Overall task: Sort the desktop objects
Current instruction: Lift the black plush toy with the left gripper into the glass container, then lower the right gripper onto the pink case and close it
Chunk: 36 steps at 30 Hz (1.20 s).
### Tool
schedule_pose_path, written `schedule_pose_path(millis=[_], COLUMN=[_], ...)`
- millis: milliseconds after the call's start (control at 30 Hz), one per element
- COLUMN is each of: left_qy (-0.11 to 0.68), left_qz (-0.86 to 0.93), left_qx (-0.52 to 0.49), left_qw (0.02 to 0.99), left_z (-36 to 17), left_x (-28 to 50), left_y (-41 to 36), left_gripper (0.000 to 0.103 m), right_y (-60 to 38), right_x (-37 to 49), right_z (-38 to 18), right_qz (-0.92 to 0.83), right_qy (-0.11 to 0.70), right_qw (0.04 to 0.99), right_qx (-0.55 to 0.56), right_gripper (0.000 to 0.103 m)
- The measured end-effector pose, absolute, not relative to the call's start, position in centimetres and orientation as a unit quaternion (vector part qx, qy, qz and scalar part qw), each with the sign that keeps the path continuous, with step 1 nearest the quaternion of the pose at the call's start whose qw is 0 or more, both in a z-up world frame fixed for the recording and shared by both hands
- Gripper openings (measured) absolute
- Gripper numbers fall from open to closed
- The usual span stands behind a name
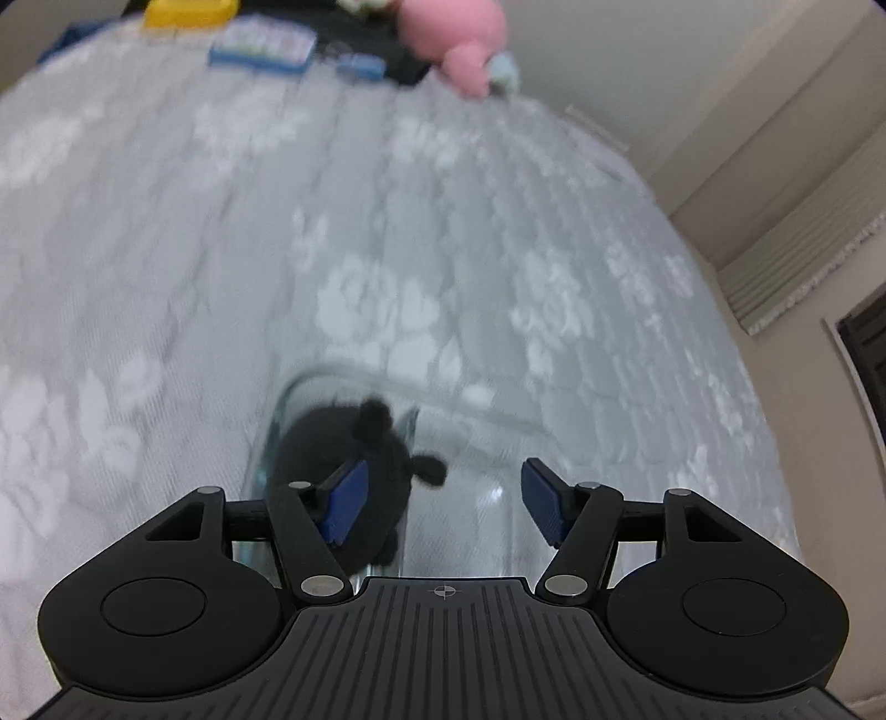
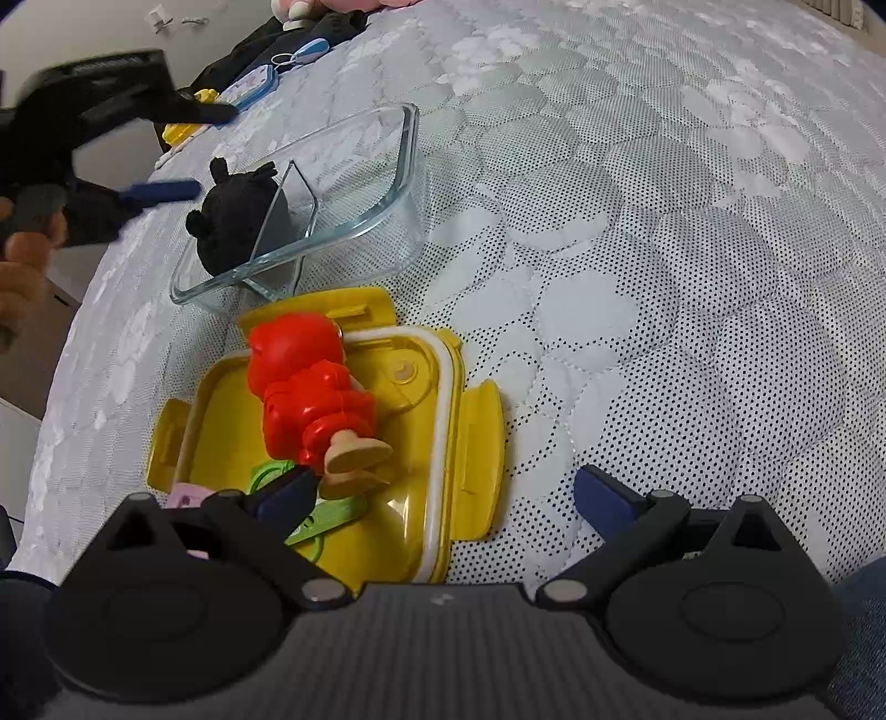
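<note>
A black plush toy [image 1: 343, 476] [image 2: 241, 219] lies in the near compartment of a clear glass divided container [image 1: 387, 382] [image 2: 354, 183] on the grey quilted surface. My left gripper [image 1: 440, 501] is open and empty just above it; it also shows at the left of the right wrist view [image 2: 183, 149]. My right gripper [image 2: 443, 501] is open and empty above a yellow lid [image 2: 448, 410]. On the lid lie a red toy figure [image 2: 310, 387] with tan feet, a green loop item [image 2: 321, 520] and a pink piece [image 2: 185, 495].
At the far end of the surface lie a pink plush [image 1: 454, 33], a blue-edged card pack [image 1: 260, 44] [image 2: 252, 86], a yellow object [image 1: 188, 11] [image 2: 180, 130], a small blue item [image 1: 360, 66] [image 2: 307, 52] and dark fabric [image 2: 277, 39]. A wall stands to the right [image 1: 775, 166].
</note>
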State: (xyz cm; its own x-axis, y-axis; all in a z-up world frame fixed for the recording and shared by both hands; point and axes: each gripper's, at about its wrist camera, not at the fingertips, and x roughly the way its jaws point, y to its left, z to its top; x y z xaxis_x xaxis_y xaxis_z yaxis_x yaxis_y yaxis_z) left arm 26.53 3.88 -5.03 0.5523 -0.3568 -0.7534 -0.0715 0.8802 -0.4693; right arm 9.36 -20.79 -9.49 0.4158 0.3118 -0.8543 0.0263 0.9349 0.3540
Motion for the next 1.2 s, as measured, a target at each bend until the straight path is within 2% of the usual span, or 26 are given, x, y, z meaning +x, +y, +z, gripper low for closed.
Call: schedule_pose_path(millis=[200,367,433,500,567,767,867,933,1000,1067,1200], left_qy=[0.465,0.453,0.443,0.435,0.427,0.431,0.422,0.408,0.393,0.386,0.399], left_qz=[-0.088,-0.101,-0.113,-0.128,-0.131,-0.121,-0.13,-0.124,-0.113,-0.095,-0.056], left_qx=[-0.216,-0.204,-0.197,-0.178,-0.162,-0.204,-0.219,-0.228,-0.243,-0.248,-0.208], left_qw=[0.854,0.862,0.867,0.873,0.88,0.87,0.87,0.875,0.879,0.883,0.891], left_z=[-5.8,-5.2,-4.7,-4.1,-3.7,-4.5,-5.0,-5.1,-5.2,-5.3,-5.7], left_x=[26.9,25.8,24.1,21.5,18.2,9.9,7.5,6.9,6.4,6.3,6.5], left_y=[3.5,3.7,4.0,4.3,5.1,7.7,8.6,9.4,10.2,10.7,10.0], left_gripper=[0.072,0.066,0.067,0.076,0.081,0.087,0.092,0.093,0.094,0.094,0.095], right_y=[-20.8,-21.0,-21.1,-21.1,-21.0,-20.4,-20.1,-19.4,-18.3,-16.5,-11.7], right_x=[9.4,9.4,9.4,9.3,9.3,8.5,7.7,6.8,5.8,5.1,3.5], right_z=[-9.6,-9.6,-9.5,-9.3,-9.1,-8.2,-7.7,-7.3,-6.8,-6.3,-5.6], right_qz=[0.088,0.091,0.095,0.099,0.096,0.078,0.096,0.113,0.134,0.156,0.173], right_qy=[0.534,0.533,0.528,0.521,0.515,0.49,0.479,0.478,0.478,0.474,0.44], right_qw=[0.825,0.825,0.827,0.83,0.835,0.858,0.863,0.86,0.857,0.859,0.881], right_qx=[0.159,0.164,0.169,0.173,0.168,0.132,0.133,0.138,0.141,0.116,-0.006], right_gripper=[0.101,0.101,0.101,0.1,0.1,0.1,0.094,0.086,0.07,0.068,0.073])
